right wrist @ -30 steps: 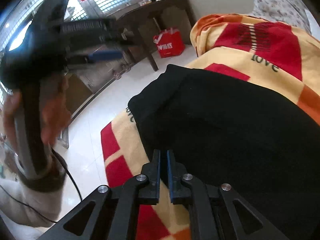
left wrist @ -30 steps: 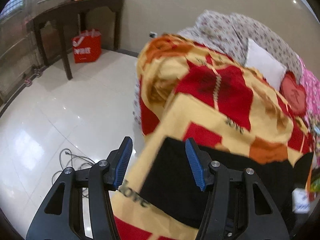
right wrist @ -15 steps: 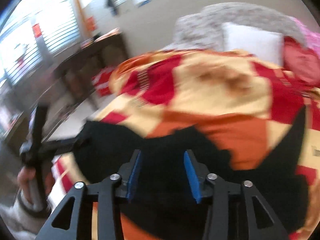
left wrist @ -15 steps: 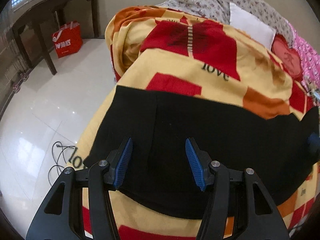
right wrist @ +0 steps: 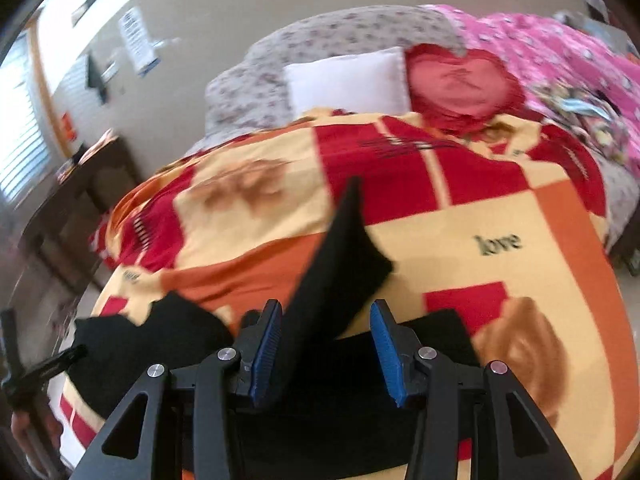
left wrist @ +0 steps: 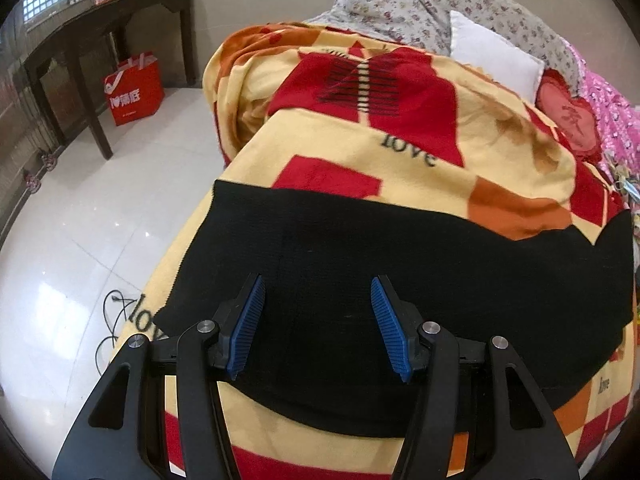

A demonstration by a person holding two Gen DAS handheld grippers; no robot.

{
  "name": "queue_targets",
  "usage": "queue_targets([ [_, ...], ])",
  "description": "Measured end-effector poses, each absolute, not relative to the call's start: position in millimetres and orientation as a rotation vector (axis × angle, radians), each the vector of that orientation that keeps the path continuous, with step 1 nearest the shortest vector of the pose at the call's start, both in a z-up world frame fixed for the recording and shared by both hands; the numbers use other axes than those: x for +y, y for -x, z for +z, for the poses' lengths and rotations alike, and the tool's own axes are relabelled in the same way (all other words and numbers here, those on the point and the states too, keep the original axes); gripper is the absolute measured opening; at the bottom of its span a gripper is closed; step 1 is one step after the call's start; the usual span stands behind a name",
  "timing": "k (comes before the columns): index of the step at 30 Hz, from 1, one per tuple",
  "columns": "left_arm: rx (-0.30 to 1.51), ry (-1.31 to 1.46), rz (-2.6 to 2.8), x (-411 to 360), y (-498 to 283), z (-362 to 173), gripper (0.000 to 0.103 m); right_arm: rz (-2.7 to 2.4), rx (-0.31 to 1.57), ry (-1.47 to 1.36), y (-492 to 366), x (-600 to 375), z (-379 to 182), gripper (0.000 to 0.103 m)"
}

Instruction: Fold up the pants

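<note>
Black pants [left wrist: 380,256] lie flat across the near end of a bed, on a red, yellow and orange blanket [left wrist: 360,152]. My left gripper [left wrist: 318,304] is open and empty, just above the left part of the pants. In the right wrist view the pants [right wrist: 336,264] show a raised pointed flap that stands up between the jaws. My right gripper [right wrist: 324,330] is open, above the right end of the pants. The left gripper's handle and hand [right wrist: 24,376] show at the far left of the right wrist view.
A white pillow [left wrist: 496,56], a red heart cushion [left wrist: 568,116] and a pink quilt [right wrist: 560,64] lie at the head of the bed. A dark wooden table [left wrist: 100,28] and a red bag [left wrist: 134,88] stand on the white tiled floor. A cable [left wrist: 116,320] lies by the bed.
My right gripper opened and let go of the pants, then swung to the right end of them. My left gripper moved over the pants from beside the bed and stayed open.
</note>
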State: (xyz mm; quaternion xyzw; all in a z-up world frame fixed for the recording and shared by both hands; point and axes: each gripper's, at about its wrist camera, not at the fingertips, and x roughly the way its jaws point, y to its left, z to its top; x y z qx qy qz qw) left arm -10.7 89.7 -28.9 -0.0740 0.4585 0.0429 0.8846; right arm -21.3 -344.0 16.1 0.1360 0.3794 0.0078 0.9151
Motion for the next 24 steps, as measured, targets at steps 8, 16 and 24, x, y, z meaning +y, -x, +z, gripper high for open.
queue_targets([
  [8, 0.962, 0.146, 0.080, 79.2, 9.9, -24.0, 0.055, 0.058, 0.860, -0.265, -5.8, -330.5, -7.5, 0.044],
  [16, 0.966, 0.119, 0.061, 65.8, 3.4, -21.0, 0.055, 0.395, 0.904, -0.362, -56.2, -275.9, -20.0, 0.048],
  [24, 0.981, 0.128, 0.048, 62.2, -9.3, -28.3, 0.055, 0.168, 0.784, -0.535, -48.7, -357.8, -10.2, 0.049],
])
